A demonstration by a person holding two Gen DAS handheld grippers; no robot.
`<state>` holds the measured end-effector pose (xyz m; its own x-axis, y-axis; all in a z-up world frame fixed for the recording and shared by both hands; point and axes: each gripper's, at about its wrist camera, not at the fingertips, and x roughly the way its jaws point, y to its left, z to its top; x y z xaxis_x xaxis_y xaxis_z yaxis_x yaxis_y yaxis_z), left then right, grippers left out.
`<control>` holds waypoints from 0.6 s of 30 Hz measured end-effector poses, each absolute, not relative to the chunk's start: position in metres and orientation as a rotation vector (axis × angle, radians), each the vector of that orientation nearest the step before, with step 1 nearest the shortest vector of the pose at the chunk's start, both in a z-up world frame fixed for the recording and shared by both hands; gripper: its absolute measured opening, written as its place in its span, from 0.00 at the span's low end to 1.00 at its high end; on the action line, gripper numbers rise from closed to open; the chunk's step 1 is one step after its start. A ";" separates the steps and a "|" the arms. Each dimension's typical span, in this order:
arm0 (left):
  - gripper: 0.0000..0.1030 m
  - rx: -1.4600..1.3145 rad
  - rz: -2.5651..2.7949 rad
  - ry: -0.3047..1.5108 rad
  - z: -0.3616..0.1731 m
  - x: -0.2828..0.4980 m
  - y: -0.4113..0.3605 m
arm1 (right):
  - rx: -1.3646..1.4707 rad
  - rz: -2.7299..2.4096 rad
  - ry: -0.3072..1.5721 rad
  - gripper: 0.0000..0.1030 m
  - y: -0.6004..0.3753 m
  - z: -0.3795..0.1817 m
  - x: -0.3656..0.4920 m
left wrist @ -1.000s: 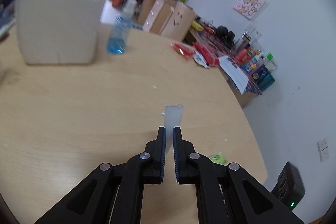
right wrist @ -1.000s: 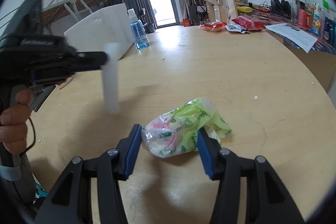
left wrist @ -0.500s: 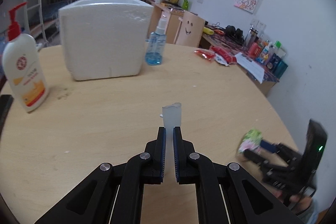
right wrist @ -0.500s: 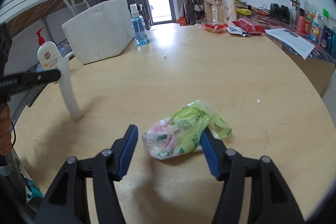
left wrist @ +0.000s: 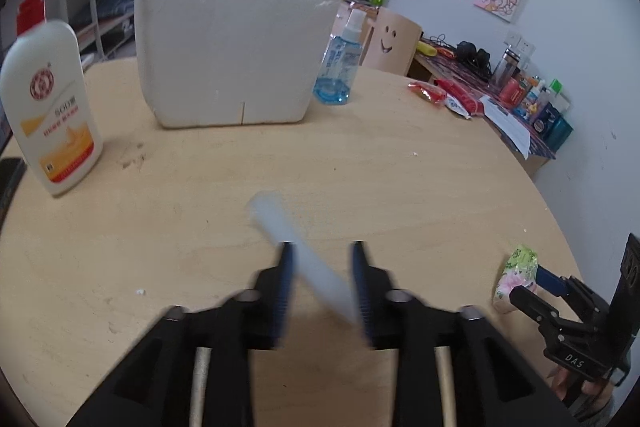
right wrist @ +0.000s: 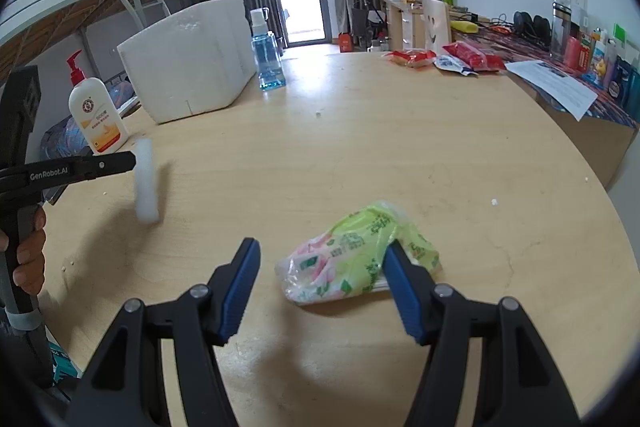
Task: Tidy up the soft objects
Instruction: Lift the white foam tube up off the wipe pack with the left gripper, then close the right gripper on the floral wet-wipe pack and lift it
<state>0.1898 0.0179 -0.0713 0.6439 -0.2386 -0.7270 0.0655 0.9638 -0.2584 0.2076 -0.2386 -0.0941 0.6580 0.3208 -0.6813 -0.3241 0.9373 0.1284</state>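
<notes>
A white foam strip (left wrist: pixel 298 253) lies slanted and motion-blurred between the fingers of my left gripper (left wrist: pixel 322 269), which is open and no longer clamps it. In the right wrist view the strip (right wrist: pixel 145 183) hangs at the left gripper's tip, just above the wooden table (right wrist: pixel 400 155). My right gripper (right wrist: pixel 322 277) is open around a green and pink tissue pack (right wrist: pixel 356 253) lying on the table; the right finger touches the pack. The pack also shows in the left wrist view (left wrist: pixel 516 277).
A white foam box (left wrist: pixel 236 45) stands at the back with a blue spray bottle (left wrist: pixel 340 67) beside it. A lotion pump bottle (left wrist: pixel 48 103) stands at the left. Red snack packets (right wrist: pixel 440 58) and a paper sheet (right wrist: pixel 554 87) lie at the far right edge.
My left gripper has opened and the foam strip, held upright before, now tilts loose between the fingers. The left gripper moved closer to the foam box. My right gripper stays open around the pack.
</notes>
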 end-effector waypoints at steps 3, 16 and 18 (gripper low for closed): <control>0.53 -0.234 -0.174 0.845 -0.070 0.187 0.018 | -0.003 0.364 0.771 0.66 -0.239 -0.095 0.207; 0.53 -0.196 0.005 0.917 -0.091 0.203 0.006 | 0.010 0.364 0.755 0.66 -0.245 -0.096 0.203; 0.52 -0.196 0.015 0.921 -0.093 0.206 0.003 | 0.013 0.356 0.752 0.66 -0.249 -0.096 0.202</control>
<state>0.2064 0.0032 -0.0928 0.6061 -0.0711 -0.7922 -0.0967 0.9820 -0.1621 0.2022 -0.2486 -0.0960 0.6737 0.3209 -0.6657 -0.3114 0.9402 0.1381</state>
